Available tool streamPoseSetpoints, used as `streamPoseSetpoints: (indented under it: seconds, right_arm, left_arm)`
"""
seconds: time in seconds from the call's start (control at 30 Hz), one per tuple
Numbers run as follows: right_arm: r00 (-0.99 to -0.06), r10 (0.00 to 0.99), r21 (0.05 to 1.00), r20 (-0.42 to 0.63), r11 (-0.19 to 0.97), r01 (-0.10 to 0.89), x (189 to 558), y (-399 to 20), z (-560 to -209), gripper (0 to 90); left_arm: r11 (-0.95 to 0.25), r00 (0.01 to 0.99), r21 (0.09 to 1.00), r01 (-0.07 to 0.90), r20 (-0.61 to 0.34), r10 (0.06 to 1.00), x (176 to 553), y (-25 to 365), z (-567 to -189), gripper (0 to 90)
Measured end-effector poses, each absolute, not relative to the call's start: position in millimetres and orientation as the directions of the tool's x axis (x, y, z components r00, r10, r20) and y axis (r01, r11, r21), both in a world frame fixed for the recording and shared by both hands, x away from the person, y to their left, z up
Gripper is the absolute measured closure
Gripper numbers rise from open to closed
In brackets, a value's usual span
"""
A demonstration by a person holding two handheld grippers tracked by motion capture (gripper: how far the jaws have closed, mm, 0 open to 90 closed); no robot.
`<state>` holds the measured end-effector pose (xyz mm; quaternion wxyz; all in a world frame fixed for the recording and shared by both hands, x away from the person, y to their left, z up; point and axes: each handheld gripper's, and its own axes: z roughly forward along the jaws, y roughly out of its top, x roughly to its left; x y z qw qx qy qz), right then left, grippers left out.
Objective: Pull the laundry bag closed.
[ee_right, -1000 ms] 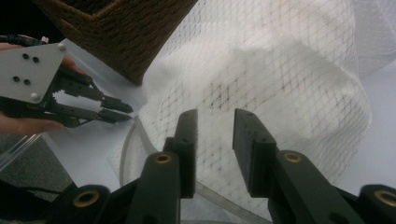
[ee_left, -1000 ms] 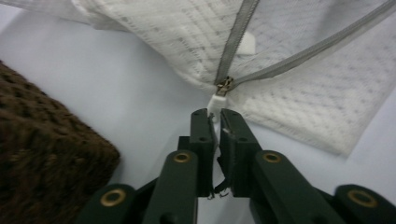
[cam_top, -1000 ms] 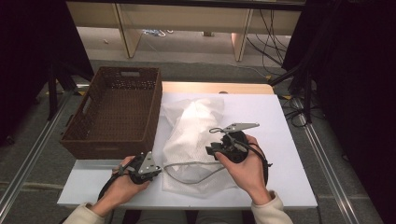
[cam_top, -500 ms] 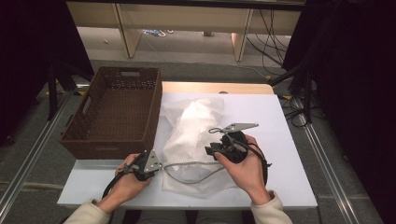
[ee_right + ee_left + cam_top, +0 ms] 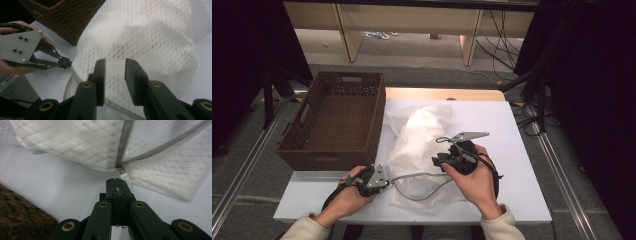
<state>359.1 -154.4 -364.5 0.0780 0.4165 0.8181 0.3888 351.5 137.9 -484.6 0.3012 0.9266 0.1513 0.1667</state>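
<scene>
While our left gripper point(image 5: 117, 181) has just closed its jaws on the zipper tab point(image 5: 124, 175) of the white mesh bag point(image 5: 422, 145), our right gripper point(image 5: 114, 65), jaws half apart and empty, hovers over the bag on the white table point(image 5: 512, 130) beside a brown basket point(image 5: 337, 120).

The wicker basket point(image 5: 334, 120) walls off the left of the frame. The mesh laundry bag point(image 5: 422, 150) covers the table's point(image 5: 512, 130) centre, leaving bare white surface at right and along the lower left edge.
</scene>
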Motion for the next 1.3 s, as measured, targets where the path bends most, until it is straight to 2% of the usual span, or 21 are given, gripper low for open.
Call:
streamPoseSetpoints:
  seconds: [0.23, 0.4, 0.6, 0.83, 0.97, 1.3]
  right_arm:
    - [-0.638, 0.741, 0.698, 0.211, 0.342, 0.629, 359, -153, -366, 71.4]
    - [-0.630, 0.752, 0.702, 0.196, 0.341, 0.625, 358, -152, -365, 71.4]
    - [-0.635, 0.746, 0.696, 0.201, 0.348, 0.628, 358, -152, -365, 71.4]
    - [-0.636, 0.747, 0.703, 0.195, 0.346, 0.622, 358, -152, -366, 71.2]
    - [-0.628, 0.753, 0.700, 0.198, 0.339, 0.628, 357, -152, -365, 71.2]
    - [-0.646, 0.738, 0.705, 0.196, 0.351, 0.616, 355, -151, -364, 71.6]
  left_arm:
    - [-0.762, 0.906, 0.620, 0.189, 0.190, 0.379, 353, 137, -486, 89.1]
    - [-0.751, 0.878, 0.632, 0.190, 0.233, 0.419, 357, 138, -481, 89.1]
    - [-0.778, 0.865, 0.600, 0.188, 0.275, 0.421, 361, 132, -486, 89.2]
    - [-0.800, 0.900, 0.579, 0.156, 0.250, 0.356, 362, 130, -484, 89.3]
    - [-0.789, 0.919, 0.593, 0.160, 0.203, 0.339, 360, 131, -484, 89.3]
    - [-0.740, 0.924, 0.644, 0.195, 0.133, 0.359, 353, 134, -478, 88.6]
